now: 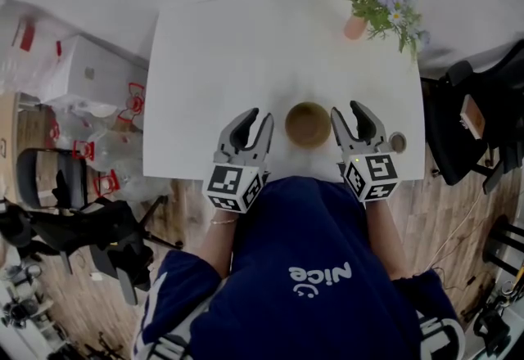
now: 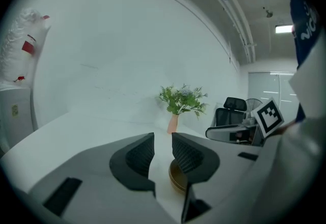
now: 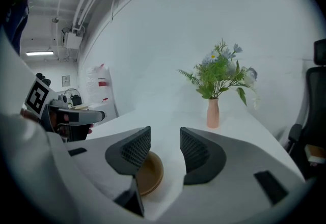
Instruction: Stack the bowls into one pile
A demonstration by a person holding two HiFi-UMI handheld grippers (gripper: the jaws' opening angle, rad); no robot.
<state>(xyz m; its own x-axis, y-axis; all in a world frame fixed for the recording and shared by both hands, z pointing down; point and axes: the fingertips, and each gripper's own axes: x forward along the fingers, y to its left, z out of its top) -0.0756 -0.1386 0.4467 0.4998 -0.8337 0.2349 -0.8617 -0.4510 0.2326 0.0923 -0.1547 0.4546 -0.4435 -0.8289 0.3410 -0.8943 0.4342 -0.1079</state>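
Left hand-held gripper [image 1: 255, 121]: jaws apart, nothing between the pads; we read it as released. Right hand-held gripper [image 1: 350, 114]: the same, jaws wide and empty. Both hang at the near edge of the white table [image 1: 246, 47], pointing away from us.

The brown bowl [image 1: 308, 123] sits on the table between the two, close to the near edge and touching neither. In each gripper view it lies just off the inner jaw, not in the gap. From above we see one round outline and cannot tell how many bowls are nested in it.

Room: the middle and far left of the table are bare. A pink vase [image 1: 354, 27] of flowers stands at the far right corner, well apart from the bowl. A small round object [image 1: 398, 141] lies just beside the right hand-held gripper, near the table's right edge.
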